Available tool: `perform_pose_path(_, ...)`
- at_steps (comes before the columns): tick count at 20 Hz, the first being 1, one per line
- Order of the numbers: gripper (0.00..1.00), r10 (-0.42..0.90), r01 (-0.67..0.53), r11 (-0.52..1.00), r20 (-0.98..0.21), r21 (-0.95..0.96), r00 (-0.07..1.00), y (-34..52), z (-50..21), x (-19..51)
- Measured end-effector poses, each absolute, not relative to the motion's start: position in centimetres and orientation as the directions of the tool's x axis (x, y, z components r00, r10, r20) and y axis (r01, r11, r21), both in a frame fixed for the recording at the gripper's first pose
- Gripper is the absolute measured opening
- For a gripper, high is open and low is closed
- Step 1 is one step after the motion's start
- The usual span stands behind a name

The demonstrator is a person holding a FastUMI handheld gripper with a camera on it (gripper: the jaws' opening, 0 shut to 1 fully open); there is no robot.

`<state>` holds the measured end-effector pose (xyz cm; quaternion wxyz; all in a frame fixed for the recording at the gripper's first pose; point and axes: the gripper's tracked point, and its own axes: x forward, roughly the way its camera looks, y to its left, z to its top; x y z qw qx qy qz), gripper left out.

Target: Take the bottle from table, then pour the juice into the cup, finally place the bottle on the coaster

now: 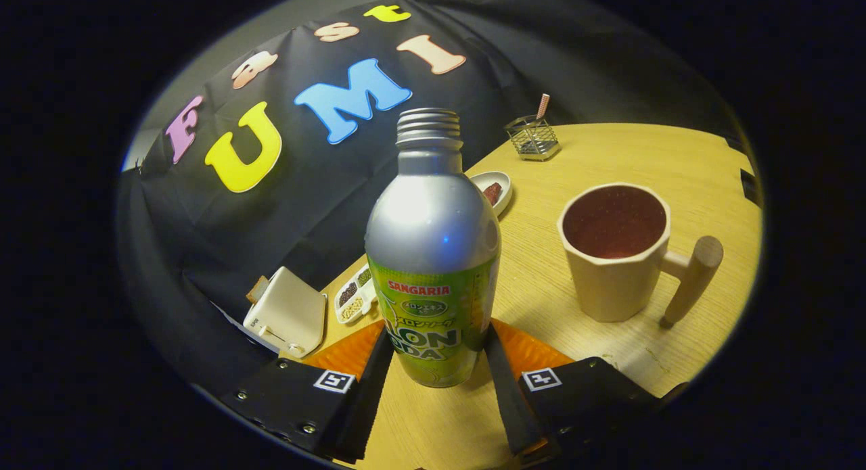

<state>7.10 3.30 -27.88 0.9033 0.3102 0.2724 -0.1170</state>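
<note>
A silver bottle (433, 240) with a green label and an uncapped threaded neck stands upright between my fingers. My gripper (438, 335) is shut on its lower body, one finger pressing each side of the label. An orange coaster (342, 354) lies on the wooden table (609, 152) under and behind the bottle's base; I cannot tell whether the base touches it. Right of the bottle and beyond the fingers stands a beige cup (612, 260) with a wooden peg handle. It holds dark reddish liquid.
A white toaster (287, 314) with a slice of bread sits left of the bottle at the table's edge, with a divided snack dish (355, 294) beside it. Farther back are a small oval dish (494, 189) and a wire holder (532, 138) with a stick in it.
</note>
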Motion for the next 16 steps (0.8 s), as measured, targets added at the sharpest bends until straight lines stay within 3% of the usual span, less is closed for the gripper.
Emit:
perform_pose_path(11, 0.75, -0.124, 0.285, 0.933, -0.551, 0.218, 0.826, 4.7, -28.1, 12.4)
perform_pose_path(16, 0.75, -0.143, 0.280, 0.943, -0.539, 0.182, 0.830, 4.0, -29.3, 15.0)
